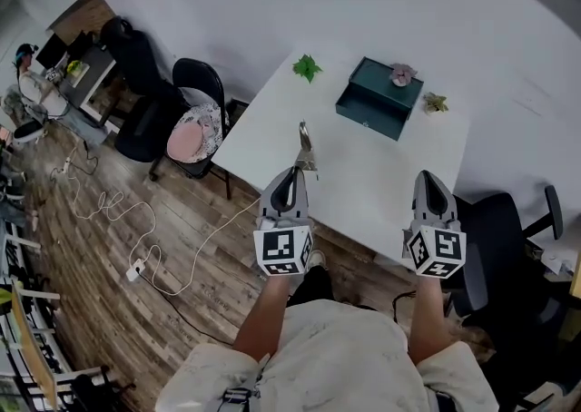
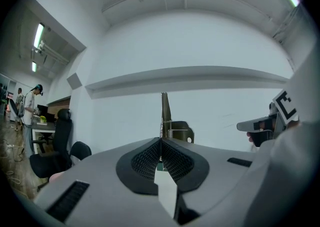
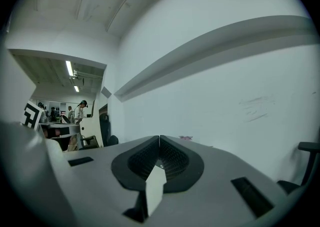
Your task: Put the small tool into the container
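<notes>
A small metal tool with a spring sticks forward out of my left gripper, which is shut on its rear end above the near left part of the white table. In the left gripper view the tool stands straight up from the closed jaws. The container, a dark green box, sits at the far side of the table, well beyond the tool. My right gripper is shut with nothing in it, held near the table's front edge; its jaws meet in its own view.
A green plant sprig lies at the table's far left, a pink flower rests on the box, and a small plant sits right of it. Black chairs flank the table. Cables trail over the wood floor.
</notes>
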`<state>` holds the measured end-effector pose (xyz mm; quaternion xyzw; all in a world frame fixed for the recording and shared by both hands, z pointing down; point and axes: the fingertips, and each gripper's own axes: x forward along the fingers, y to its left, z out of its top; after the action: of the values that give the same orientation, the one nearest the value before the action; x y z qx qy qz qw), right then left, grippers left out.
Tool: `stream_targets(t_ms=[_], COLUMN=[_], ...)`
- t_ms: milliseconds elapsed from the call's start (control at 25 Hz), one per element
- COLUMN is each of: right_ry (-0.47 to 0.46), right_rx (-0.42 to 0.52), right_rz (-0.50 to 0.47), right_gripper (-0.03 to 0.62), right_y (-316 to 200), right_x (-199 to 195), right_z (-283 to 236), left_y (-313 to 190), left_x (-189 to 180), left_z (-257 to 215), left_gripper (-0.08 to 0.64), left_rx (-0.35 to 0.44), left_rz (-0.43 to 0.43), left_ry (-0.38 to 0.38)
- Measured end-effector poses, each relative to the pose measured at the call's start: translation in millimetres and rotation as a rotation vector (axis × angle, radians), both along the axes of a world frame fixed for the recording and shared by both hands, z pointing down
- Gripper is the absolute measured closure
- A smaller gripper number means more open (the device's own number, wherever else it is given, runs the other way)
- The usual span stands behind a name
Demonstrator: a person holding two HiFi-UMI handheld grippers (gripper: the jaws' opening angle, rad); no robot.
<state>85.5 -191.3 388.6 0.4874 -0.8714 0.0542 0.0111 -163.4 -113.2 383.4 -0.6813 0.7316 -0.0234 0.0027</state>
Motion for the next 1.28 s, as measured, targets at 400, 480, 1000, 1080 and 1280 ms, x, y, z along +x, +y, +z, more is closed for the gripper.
stream_targets(t_ms=[400, 480, 1000, 1080, 1280], right_ry=[0.038, 0.051, 0.146, 0.151, 0.157], right_rx=[-0.005, -0.002, 0.031, 0.033, 0.034], right_rz=[0.044, 0.057, 0.196, 0.222, 0.268], right_gripper=[0.574, 0.574, 0.574, 0.574, 0.574], right_y=[-38, -45, -92, -95, -97], right_x=[-53, -60, -74, -71, -60], right_z=[-3, -4, -9, -11, -14], left_y=[-51, -62, -133, -143, -158], left_x=[-56, -65, -101, -100, -91], left_z=[6, 8, 15, 15, 12], left_gripper=[0.549, 0.549, 0.549, 0.549, 0.549], left_rx=[-0.010, -0.009, -0.013, -0.011, -0.011], left_rz=[0.047, 0.061, 0.192, 0.216, 0.264], left_ry=[0.033, 0.039, 0.050, 0.052, 0.048])
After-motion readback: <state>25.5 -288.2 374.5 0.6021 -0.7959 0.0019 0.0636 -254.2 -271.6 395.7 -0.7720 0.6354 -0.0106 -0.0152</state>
